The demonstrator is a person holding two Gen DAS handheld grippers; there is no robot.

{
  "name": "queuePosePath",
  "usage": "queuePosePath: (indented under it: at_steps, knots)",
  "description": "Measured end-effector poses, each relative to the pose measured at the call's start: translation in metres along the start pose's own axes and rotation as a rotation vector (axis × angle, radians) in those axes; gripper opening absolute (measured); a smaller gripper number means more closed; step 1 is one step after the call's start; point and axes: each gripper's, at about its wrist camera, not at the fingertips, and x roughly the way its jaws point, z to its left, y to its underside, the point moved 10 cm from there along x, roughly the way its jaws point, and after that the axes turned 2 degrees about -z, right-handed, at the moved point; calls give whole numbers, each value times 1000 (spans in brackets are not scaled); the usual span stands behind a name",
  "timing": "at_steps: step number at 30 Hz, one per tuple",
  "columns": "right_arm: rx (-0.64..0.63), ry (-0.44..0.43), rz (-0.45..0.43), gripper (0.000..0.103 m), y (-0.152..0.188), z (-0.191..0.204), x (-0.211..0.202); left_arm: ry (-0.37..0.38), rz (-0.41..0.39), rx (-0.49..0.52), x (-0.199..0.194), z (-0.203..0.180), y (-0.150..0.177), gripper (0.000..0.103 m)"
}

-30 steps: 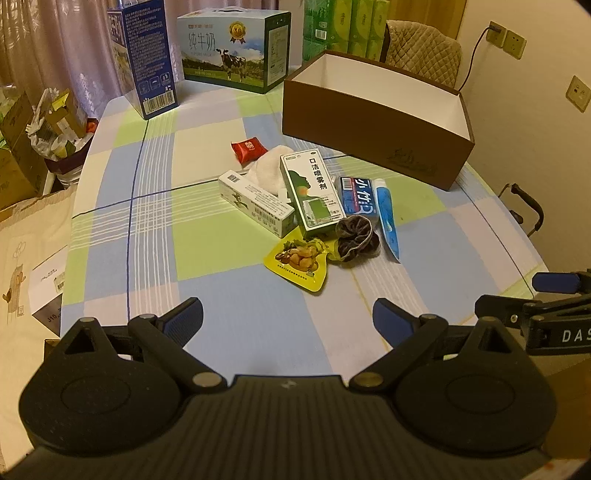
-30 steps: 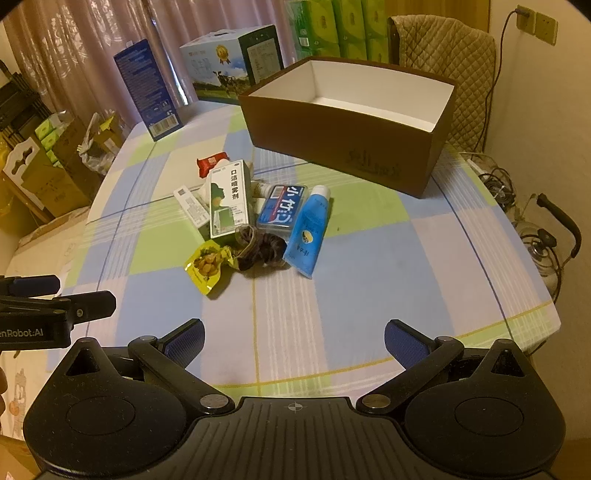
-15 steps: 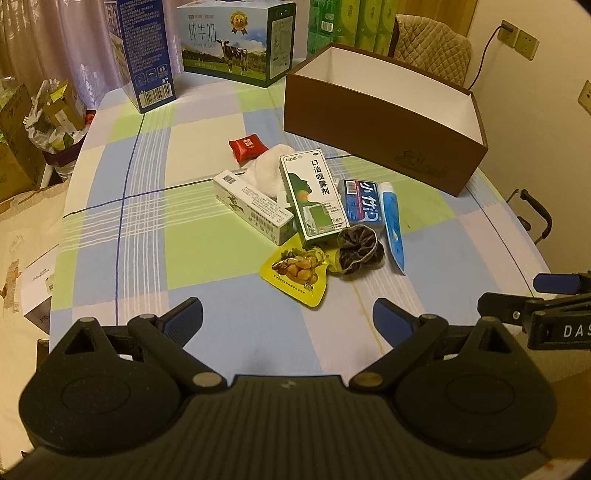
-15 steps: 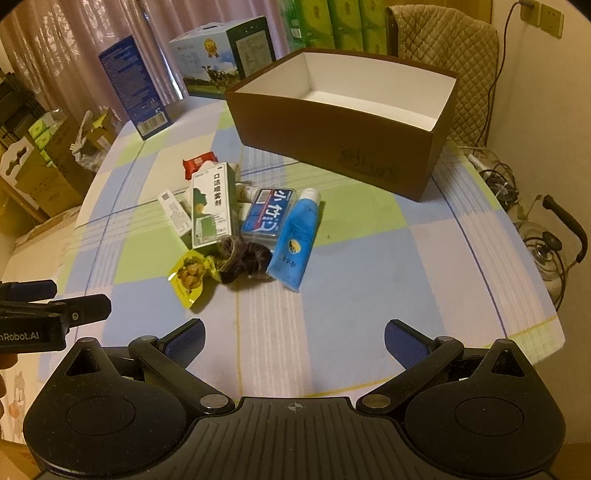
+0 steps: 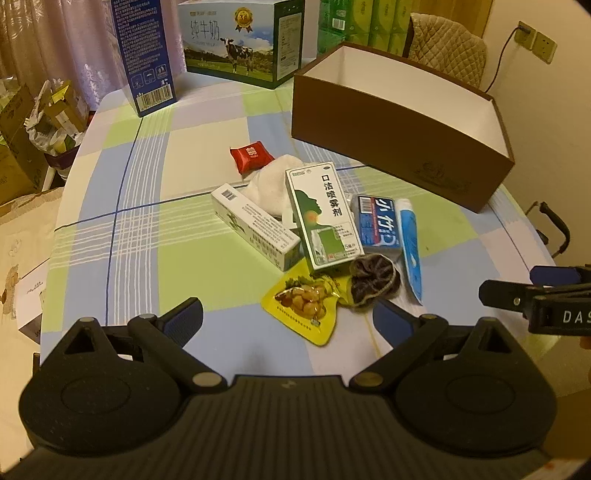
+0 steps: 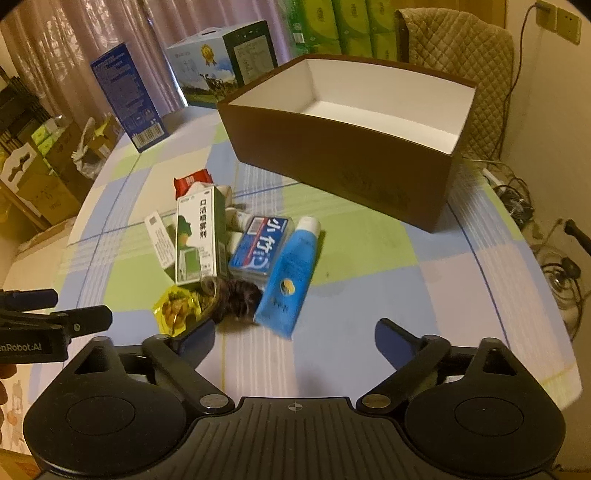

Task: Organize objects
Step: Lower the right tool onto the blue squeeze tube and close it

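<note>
A heap of small items lies mid-table: a green-and-white spray box (image 5: 322,216) (image 6: 195,240), a long white box (image 5: 255,227), a red packet (image 5: 252,156), a white cloth (image 5: 271,188), a blue pack (image 5: 378,225) (image 6: 264,245), a blue tube (image 6: 290,282) (image 5: 410,247), a dark scrunchie (image 5: 373,282) (image 6: 236,297) and a yellow snack pouch (image 5: 304,304) (image 6: 177,306). Behind stands a brown box (image 5: 399,133) (image 6: 343,162), white inside, with nothing in it. My left gripper (image 5: 286,317) hangs open just short of the pouch. My right gripper (image 6: 295,336) is open near the tube's end.
A tall blue carton (image 5: 142,55) and a milk case (image 5: 240,40) stand at the table's far side, with green packs (image 5: 362,22) and a quilted chair (image 5: 447,48) behind. Cardboard clutter (image 5: 33,122) sits off the left edge. The checked tablecloth (image 5: 207,273) has bare room left of the heap.
Both grippers have moved forward toward the heap, which now looks larger and closer in each view. Both stay open. No item on the table has shifted.
</note>
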Motion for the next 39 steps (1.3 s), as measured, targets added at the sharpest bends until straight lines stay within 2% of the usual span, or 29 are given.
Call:
queuePosePath:
  at_steps: [5,13,21,27,35,36,39]
  knots:
    - [-4,-17,18,78,-7,-7,21,-21,10,-19,12,2,-5,97]
    - [-25,-45,58,68,-16,-18,53,-82,38,-71,30,9,-9,97]
    - [-87,-99,96,66,-20,-11,84,-155,53,-133,39,15,-13,97]
    - [-108,-94,124,66,-19,-5,106,-190,68,-159,45,25,-14,97]
    - [-91,-60,176,63,-9,-10,132,-163,90,-134,64,39,-24,97]
    - [-97,-60,167,60,-9,-11,131,-155,96,-130,68,40,-25,97]
    - [-109,-40,173,43,-10,-16,129,-131,116,-107,80,44,-30,97]
